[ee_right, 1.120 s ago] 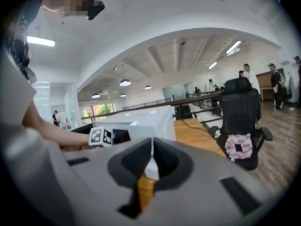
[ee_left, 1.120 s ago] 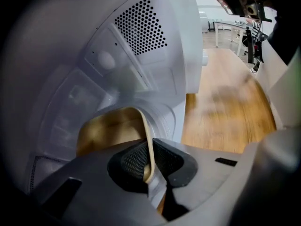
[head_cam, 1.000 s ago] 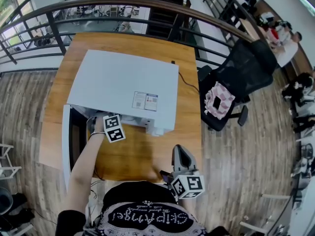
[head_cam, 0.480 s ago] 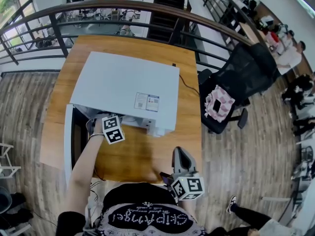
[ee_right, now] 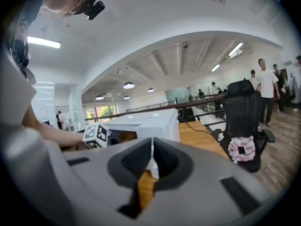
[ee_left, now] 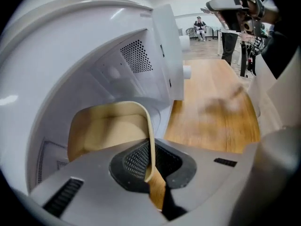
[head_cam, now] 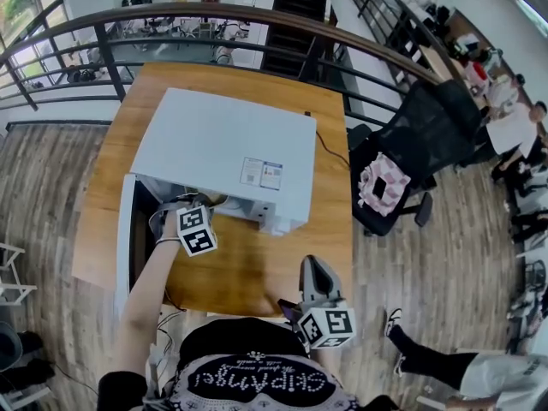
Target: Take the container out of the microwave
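Observation:
The white microwave (head_cam: 224, 148) stands on the wooden table (head_cam: 248, 268) with its door (head_cam: 126, 242) swung open to the left. In the left gripper view a tan container (ee_left: 106, 126) sits in the microwave's white cavity (ee_left: 94, 65). My left gripper (ee_left: 150, 163) is shut on its thin rim. From the head view, that gripper's marker cube (head_cam: 195, 229) is at the opening and its tips are hidden inside. My right gripper (head_cam: 312, 268) hovers near the table's front edge, shut, with nothing between its pads (ee_right: 141, 157).
A black office chair (head_cam: 424, 135) with a pink-and-white cushion (head_cam: 382, 182) stands right of the table. A cable (head_cam: 330, 154) runs off the microwave's back right. A railing (head_cam: 257, 11) curves behind the table. A person's legs (head_cam: 445, 362) cross the floor at lower right.
My left gripper has drawn slightly back toward me at the microwave opening, still gripping the container's rim. The right gripper has stayed put. A person has walked in at lower right.

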### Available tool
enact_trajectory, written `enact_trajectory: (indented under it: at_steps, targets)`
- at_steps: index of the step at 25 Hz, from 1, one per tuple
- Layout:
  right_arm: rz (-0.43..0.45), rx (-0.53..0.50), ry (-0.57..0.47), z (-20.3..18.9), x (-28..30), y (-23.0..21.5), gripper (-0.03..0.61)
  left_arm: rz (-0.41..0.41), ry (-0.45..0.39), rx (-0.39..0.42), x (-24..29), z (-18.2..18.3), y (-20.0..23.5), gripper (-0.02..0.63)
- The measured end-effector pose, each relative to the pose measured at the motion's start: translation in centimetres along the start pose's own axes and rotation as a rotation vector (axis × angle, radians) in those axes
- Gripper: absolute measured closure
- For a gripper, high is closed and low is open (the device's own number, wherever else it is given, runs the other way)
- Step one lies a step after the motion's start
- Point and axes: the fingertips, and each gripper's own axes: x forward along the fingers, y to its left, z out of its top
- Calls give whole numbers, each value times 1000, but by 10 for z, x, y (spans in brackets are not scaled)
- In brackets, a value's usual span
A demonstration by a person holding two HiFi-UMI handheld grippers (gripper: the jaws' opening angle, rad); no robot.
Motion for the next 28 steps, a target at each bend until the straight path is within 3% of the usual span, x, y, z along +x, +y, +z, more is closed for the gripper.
enact_trajectory:
  at_steps: [15, 28]
  targets:
    - [62, -19, -11, -2, -8, 22, 543, 6, -38, -37, -57, -3, -50, 586]
    - [82, -32, -31, -3, -33, 30, 543, -21, -73, -30, -123, 11, -122, 586]
